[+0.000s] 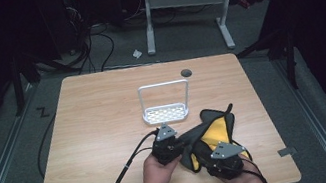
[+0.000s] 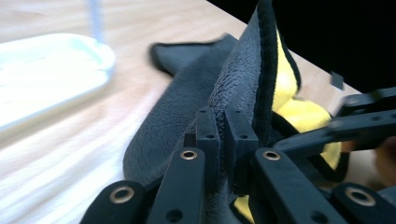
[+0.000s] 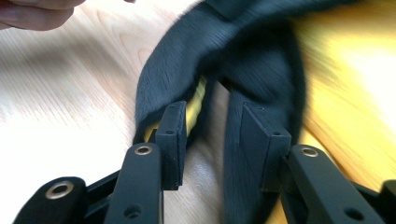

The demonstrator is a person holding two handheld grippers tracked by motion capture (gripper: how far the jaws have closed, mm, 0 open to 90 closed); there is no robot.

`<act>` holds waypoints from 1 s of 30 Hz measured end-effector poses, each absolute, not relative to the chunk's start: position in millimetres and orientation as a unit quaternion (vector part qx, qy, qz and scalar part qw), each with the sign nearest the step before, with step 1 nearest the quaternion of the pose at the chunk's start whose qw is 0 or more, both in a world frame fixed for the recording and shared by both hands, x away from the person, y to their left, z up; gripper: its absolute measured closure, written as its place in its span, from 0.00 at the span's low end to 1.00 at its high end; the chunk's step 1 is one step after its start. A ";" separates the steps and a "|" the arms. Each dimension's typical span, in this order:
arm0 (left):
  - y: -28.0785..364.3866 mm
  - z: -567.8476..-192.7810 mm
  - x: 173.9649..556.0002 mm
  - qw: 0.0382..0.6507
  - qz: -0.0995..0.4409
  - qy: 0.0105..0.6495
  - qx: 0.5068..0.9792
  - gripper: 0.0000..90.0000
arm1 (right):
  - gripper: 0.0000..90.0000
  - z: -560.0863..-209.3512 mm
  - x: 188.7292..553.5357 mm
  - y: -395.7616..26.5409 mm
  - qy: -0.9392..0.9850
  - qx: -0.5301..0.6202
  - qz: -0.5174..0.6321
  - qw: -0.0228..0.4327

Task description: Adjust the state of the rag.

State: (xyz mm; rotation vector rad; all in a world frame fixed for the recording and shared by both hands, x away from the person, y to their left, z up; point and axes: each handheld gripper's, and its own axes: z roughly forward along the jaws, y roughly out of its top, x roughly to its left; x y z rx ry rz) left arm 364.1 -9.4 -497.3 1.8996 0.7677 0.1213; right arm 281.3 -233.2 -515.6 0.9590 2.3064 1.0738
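One cloth [image 1: 209,134], one white rack [image 1: 166,113] and two tongs are counted on the wooden worktop [image 1: 97,133]. The left tongs [image 2: 223,135] are pressed together on a raised fold of the cloth; the right tongs [image 3: 219,140] stand spread, with cloth lying between them. The rack's wire handle is seen from the high view beyond both tongs. The fleecy grey nap, yellow lining and black hem are shown in the gripper views.
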 end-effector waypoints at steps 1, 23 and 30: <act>-3.5 -496.4 364.4 0.521 0.052 0.326 0.787 0.95 | 0.68 -513.3 279.8 -236.4 0.826 0.347 0.390 0.215; 67.9 -504.8 344.8 0.538 0.066 0.362 0.759 0.94 | 0.66 -528.4 300.9 -267.6 0.813 0.423 0.347 0.199; 105.6 -506.5 328.0 0.527 0.070 0.379 0.757 0.94 | 0.88 -526.8 300.1 -265.9 0.821 0.420 0.343 0.177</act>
